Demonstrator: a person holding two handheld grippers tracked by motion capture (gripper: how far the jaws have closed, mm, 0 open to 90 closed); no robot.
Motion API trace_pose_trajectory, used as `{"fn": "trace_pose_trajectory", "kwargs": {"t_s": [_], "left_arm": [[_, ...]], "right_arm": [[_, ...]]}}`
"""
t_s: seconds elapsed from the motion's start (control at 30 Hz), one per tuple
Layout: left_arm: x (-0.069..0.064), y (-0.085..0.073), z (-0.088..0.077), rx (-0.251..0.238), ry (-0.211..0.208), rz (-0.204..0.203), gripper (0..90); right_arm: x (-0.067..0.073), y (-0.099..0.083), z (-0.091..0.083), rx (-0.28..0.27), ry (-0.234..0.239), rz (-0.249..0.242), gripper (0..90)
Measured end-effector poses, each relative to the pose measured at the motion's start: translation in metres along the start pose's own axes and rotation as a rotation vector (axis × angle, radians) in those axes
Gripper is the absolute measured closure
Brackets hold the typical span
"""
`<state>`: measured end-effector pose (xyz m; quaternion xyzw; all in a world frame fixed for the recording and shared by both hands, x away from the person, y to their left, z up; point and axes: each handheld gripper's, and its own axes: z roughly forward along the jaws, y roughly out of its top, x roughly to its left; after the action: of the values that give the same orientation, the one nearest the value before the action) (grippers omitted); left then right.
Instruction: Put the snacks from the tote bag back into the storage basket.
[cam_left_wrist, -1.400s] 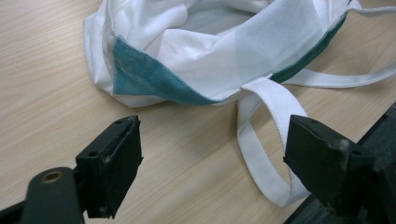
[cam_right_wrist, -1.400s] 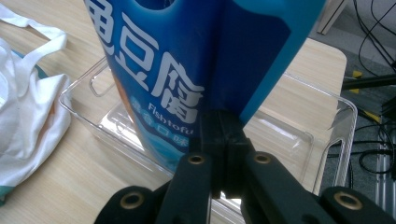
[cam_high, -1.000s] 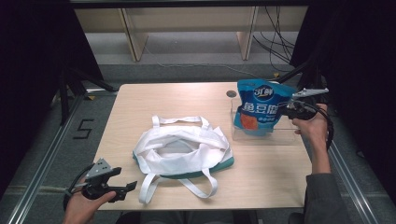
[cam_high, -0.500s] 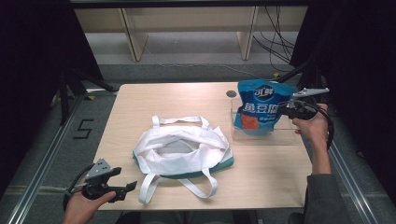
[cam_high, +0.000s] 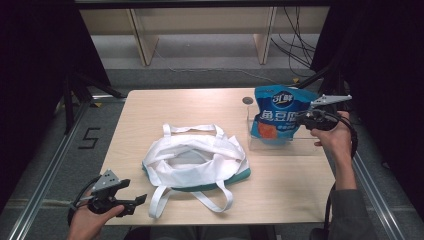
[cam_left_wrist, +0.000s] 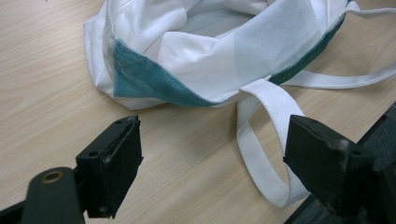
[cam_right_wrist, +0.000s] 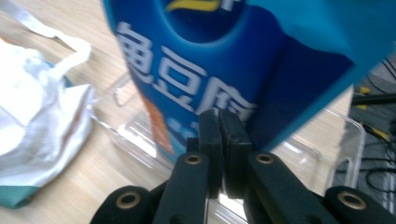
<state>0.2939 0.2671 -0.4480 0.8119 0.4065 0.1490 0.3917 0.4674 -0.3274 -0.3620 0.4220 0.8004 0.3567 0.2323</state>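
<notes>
A: High view: the right hand (cam_high: 334, 137) is raised at the far right edge of the counter (cam_high: 165, 107), forearm coming up from the bottom edge, wrist bent so the right tool (cam_high: 299, 120) points leftward into the blue snack bag (cam_high: 276, 112).

B: And the left side?

A: The left hand (cam_high: 90, 220) sits low off the near left corner of the counter, palm up under the left tool (cam_high: 139, 201), which points right toward the white tote bag (cam_high: 195, 160). It is near the tote's loose strap but apart from it.

B: What does the right gripper view add?

A: It shows the right tool (cam_right_wrist: 219, 140) with its pads pressed together on the lower edge of the blue snack bag (cam_right_wrist: 196, 60); the thin packet edge is clamped between them. It also shows the clear plastic tray (cam_right_wrist: 345, 154) under and behind the packet, with its walls and rim plain to see.

B: And the left gripper view?

A: The left tool (cam_left_wrist: 212, 158) has its pads well apart with bare counter (cam_left_wrist: 46, 93) between them. The white strap (cam_left_wrist: 266, 140) loops close to one pad, not touching as far as I can tell. The tote's teal trim shows there too.

B: How does the packet stand?

A: Upright, long axis vertical, printed face turned toward the person's side, top edge up. Its lower part is within the clear plastic tray (cam_high: 285, 145) at the far right of the counter, just right of the tote.
</notes>
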Motion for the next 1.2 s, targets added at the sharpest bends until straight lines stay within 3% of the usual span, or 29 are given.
{"fn": "trace_pose_trajectory", "kwargs": {"t_s": [0.07,0.1,0.13,0.17,0.2,0.23,0.4,0.43,0.47,0.5,0.53,0.6,0.63,0.67,0.7,0.73,0.77,0.9,0.93,0.97,1.07,1.2], "left_arm": [[-0.001,0.000,0.001,-0.006,0.001,-0.008,18.1],[-0.002,0.000,0.001,-0.010,0.006,-0.015,18.0],[-0.001,-0.001,0.001,-0.016,0.008,-0.002,18.0],[-0.001,0.000,0.000,-0.003,0.002,-0.002,18.0],[-0.001,0.000,0.001,-0.013,0.001,-0.014,18.1],[0.000,0.000,0.000,0.004,-0.001,0.002,18.1],[0.000,-0.001,0.000,-0.001,-0.002,-0.022,18.1],[-0.001,-0.001,0.001,-0.016,0.000,-0.024,18.1],[0.001,-0.001,0.001,-0.009,-0.001,-0.001,18.1],[-0.002,-0.001,0.001,-0.012,0.013,-0.034,18.1],[-0.001,0.000,0.001,-0.010,0.006,-0.015,18.1],[-0.001,-0.001,0.001,-0.013,0.002,-0.028,18.0],[0.000,-0.001,0.000,-0.004,0.005,-0.005,18.1],[0.000,-0.001,0.000,-0.006,0.005,-0.006,18.0],[-0.002,-0.001,0.001,-0.028,0.007,-0.042,18.0],[-0.003,-0.001,0.001,-0.029,0.011,-0.042,18.0],[-0.003,-0.001,0.002,-0.046,0.012,-0.042,18.1],[-0.002,-0.001,0.001,-0.026,0.008,-0.039,18.0],[0.000,0.000,-0.002,0.001,0.007,-0.005,18.1],[0.000,0.000,-0.002,-0.002,0.007,-0.006,18.0],[0.000,0.000,-0.002,-0.001,0.008,-0.007,18.1],[0.000,0.000,-0.001,0.001,0.007,-0.005,18.1]], "right_arm": [[0.005,0.002,0.000,-0.015,0.017,0.019,86.6],[0.004,0.003,0.000,-0.002,0.032,-0.014,85.5],[0.008,0.003,0.000,0.000,0.042,0.013,84.5],[0.009,0.002,0.002,-0.025,0.038,-0.007,83.1],[0.011,0.004,0.000,-0.003,0.048,-0.002,81.0],[0.014,0.004,0.001,-0.017,0.060,0.018,78.4],[0.022,0.002,0.001,-0.021,0.092,-0.013,68.5],[0.024,0.001,-0.002,-0.008,0.107,0.007,67.1],[0.024,0.001,-0.002,-0.026,0.107,0.012,65.2],[0.025,0.001,-0.003,-0.038,0.111,0.025,63.4],[0.026,0.001,-0.003,-0.051,0.122,0.052,61.6],[0.027,0.002,-0.002,-0.056,0.148,0.032,58.8],[0.030,0.003,-0.003,-0.036,0.160,0.046,56.7],[0.032,0.003,0.000,-0.058,0.153,0.040,55.4],[0.034,0.004,-0.001,-0.029,0.159,0.047,54.5],[0.036,0.005,0.000,-0.042,0.155,0.052,53.4],[0.037,0.005,0.001,-0.043,0.161,0.040,52.8],[0.046,0.007,0.003,-0.037,0.174,0.030,50.6],[0.046,0.007,0.005,-0.065,0.165,0.001,49.9],[0.051,0.008,0.005,-0.048,0.181,0.026,48.4],[0.060,0.011,0.005,-0.056,0.177,0.021,45.1],[0.071,0.014,0.007,-0.073,0.205,-0.011,41.6]]}}
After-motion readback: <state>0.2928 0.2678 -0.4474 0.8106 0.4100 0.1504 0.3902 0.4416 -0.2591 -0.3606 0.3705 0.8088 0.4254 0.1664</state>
